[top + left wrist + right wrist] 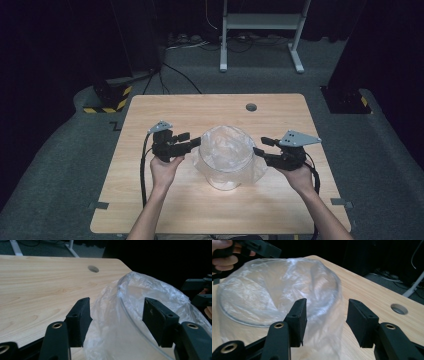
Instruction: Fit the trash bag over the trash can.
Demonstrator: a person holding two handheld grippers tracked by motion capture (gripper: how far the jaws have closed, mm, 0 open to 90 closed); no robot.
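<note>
Roughly at the middle of the wooden table (150, 200) stands one clear round container (226, 172) with one thin see-through plastic bag (227, 147) draped into it and folded down over its rim. Bare wood lies all around it: a wide strip toward the far edge, where a single round hole (251, 107) is cut into the top, a narrower strip toward the near edge, and open margins to the left and right edges. Two grippers work at it, one on each side. The left gripper (192, 141) comes in from the left at rim height; in the left gripper view its jaws stand well apart, one outside the bag's wall and the other over the container's mouth, with the plastic and the rim running between them and neither pad pressing on it, so it holds nothing. The right gripper (261, 145) comes in from the right, level with the rim; in the right gripper view its jaws are likewise spread, the bag's draped side lying between them without being pinched. Beyond the far edge the grey floor carries cables and one white frame (260, 22), well apart from the table.
</note>
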